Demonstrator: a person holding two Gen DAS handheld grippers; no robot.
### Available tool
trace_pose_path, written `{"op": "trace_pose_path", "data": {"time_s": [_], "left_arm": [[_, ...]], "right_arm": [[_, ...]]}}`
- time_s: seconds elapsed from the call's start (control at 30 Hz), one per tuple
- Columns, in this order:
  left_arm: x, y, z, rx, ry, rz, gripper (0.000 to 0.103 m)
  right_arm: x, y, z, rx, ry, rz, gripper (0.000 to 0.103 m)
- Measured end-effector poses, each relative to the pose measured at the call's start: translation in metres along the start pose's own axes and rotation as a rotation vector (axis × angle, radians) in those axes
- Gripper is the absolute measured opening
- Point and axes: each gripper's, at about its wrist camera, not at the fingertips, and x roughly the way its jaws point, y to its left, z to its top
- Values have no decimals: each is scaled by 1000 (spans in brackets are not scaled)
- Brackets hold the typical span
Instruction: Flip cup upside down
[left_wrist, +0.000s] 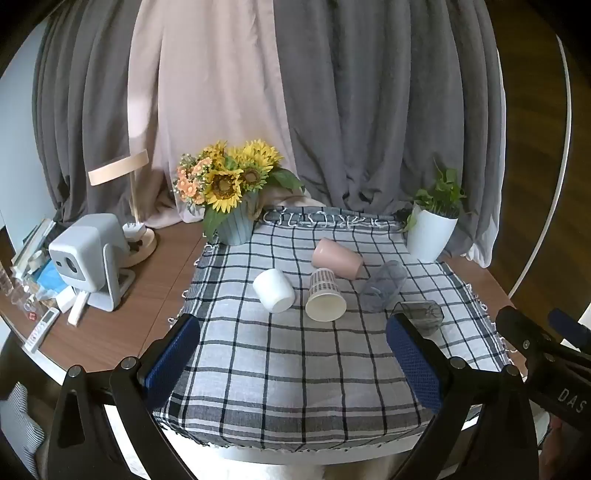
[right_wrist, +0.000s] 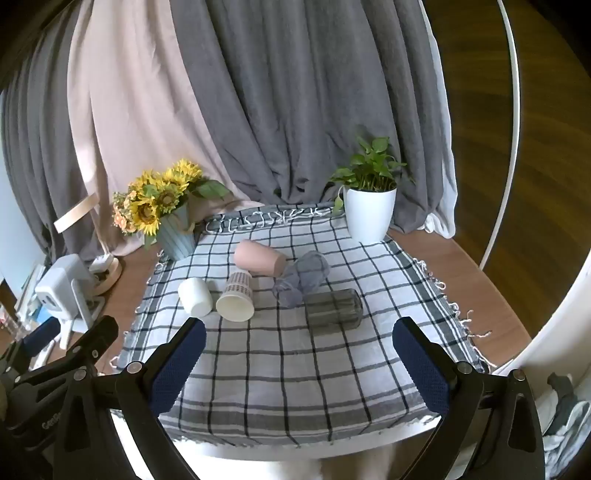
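Grey and pink curtains behind a wooden table (left_wrist: 162, 266) covered by a checked cloth (left_wrist: 295, 369). Five cups lie on their sides mid-cloth, none in a grip.

Left gripper (left_wrist: 293, 360): jaws spread wide, nothing between them, low over the near cloth. Right gripper (right_wrist: 299, 363): same, spread and empty.

Relative to the left gripper, all cups sit ahead, 11 to 2 o'clock, well apart from the pads:
- white cup (left_wrist: 274, 290), 11 o'clock, axis roughly 11–5
- patterned paper cup (left_wrist: 325, 295), 12 o'clock, mouth towards the camera, axis near 12–6
- pink cup (left_wrist: 337, 257), behind it, mouth to 4 o'clock
- clear bluish cup (left_wrist: 383, 285), 1 o'clock, axis 1–7
- dark smoked glass (left_wrist: 419, 315), 2 o'clock, just beyond the right pad

Sunflower vase (left_wrist: 236, 221) back left, potted plant (left_wrist: 430, 236) back right, small projector (left_wrist: 88, 254) left of the cloth
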Motion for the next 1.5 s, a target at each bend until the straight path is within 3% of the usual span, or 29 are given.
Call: {"op": "trace_pose_path", "data": {"time_s": [1.5], "left_arm": [[0,3,-4,-11,11,-1,103]], "right_arm": [[-1,6,-2,2,-15,6,102]]}}
